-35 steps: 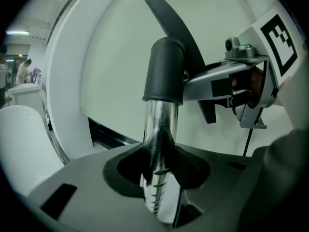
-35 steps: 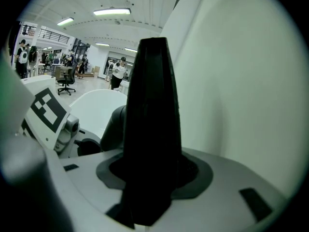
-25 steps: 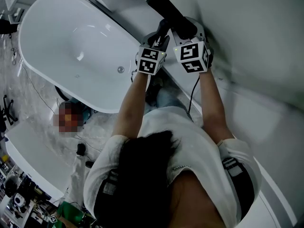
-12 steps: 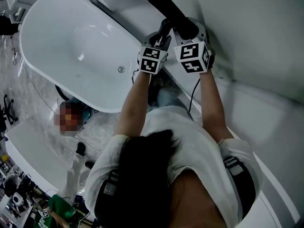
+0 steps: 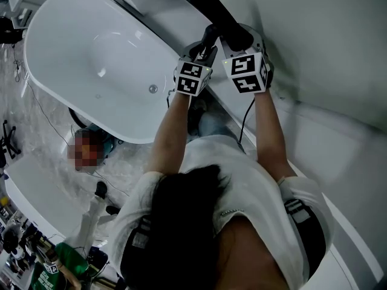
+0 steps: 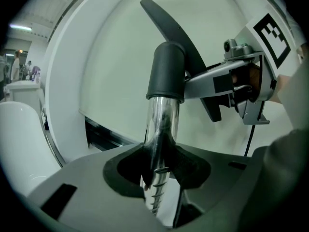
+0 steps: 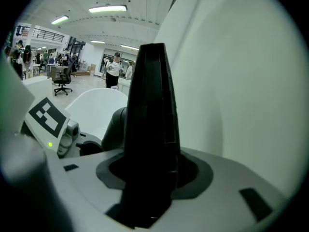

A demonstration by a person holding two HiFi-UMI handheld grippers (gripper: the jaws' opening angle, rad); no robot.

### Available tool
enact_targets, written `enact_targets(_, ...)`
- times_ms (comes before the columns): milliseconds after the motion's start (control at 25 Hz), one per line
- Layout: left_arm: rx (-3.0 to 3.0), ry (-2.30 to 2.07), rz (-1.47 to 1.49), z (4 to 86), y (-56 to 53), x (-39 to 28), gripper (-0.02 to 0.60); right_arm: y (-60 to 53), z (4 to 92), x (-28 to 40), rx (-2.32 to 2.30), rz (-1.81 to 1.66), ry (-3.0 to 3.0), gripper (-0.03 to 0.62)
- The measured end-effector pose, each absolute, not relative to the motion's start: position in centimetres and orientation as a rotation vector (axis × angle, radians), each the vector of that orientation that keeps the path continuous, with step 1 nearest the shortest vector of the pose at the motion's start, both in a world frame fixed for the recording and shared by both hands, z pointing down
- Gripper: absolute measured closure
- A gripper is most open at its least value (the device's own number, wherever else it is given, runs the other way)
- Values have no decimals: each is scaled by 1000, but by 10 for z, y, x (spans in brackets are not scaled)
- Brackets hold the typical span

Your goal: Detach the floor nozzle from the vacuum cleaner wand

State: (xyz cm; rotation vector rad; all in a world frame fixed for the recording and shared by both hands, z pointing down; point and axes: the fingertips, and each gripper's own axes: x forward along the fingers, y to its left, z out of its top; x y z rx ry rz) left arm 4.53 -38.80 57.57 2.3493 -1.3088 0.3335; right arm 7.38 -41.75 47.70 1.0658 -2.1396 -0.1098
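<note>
The black floor nozzle (image 5: 213,9) lies slanted on a white ledge, and its dark grey collar (image 6: 166,71) sits on the end of the chrome wand (image 6: 161,124). My left gripper (image 5: 204,48) is shut on the chrome wand just below that collar; its jaws (image 6: 159,170) clamp the tube from both sides. To its right, my right gripper (image 5: 237,40) is shut on the nozzle's black body (image 7: 150,120), which stands up between the jaws (image 7: 149,178). The two grippers are side by side, almost touching. In the left gripper view the right gripper (image 6: 241,83) reaches in from the right.
A large white bathtub (image 5: 66,23) fills the left of the head view. A white curved wall (image 5: 326,47) rises to the right. A black cable (image 5: 247,116) hangs from the right gripper. Clutter lies on the floor at lower left (image 5: 36,258). People stand far off (image 7: 115,69).
Both grippers and the vacuum parts have stayed where they were. Something green on the floor at the lower left has shifted to the left.
</note>
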Motion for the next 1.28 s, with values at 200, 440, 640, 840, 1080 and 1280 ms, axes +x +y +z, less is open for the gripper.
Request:
enact_targets(200, 2391, -1295, 313, 573, -385, 48, 443, -415, 479, 76, 1015, -53, -2147, 379)
enact_targets(440, 2427, -1271, 311, 574, -382, 54, 443, -414, 475, 79, 1005, -107, -2101, 379)
enact_targets(640, 2429, -1271, 296, 574, -378, 50, 444, -409, 473, 72, 989, -156, -2079, 381)
enact_targets(840, 2426, -1266, 291, 574, -380, 47, 443, -410, 471, 69, 1015, -174, -2063, 381)
enact_targets(1080, 2415, -1257, 280, 575, -378, 47, 443, -408, 469, 72, 1058, -151, -2069, 381)
enact_targets(1280, 2401, -1250, 290, 574, -381, 40, 443, -441, 392, 96, 1313, 66, -2273, 381)
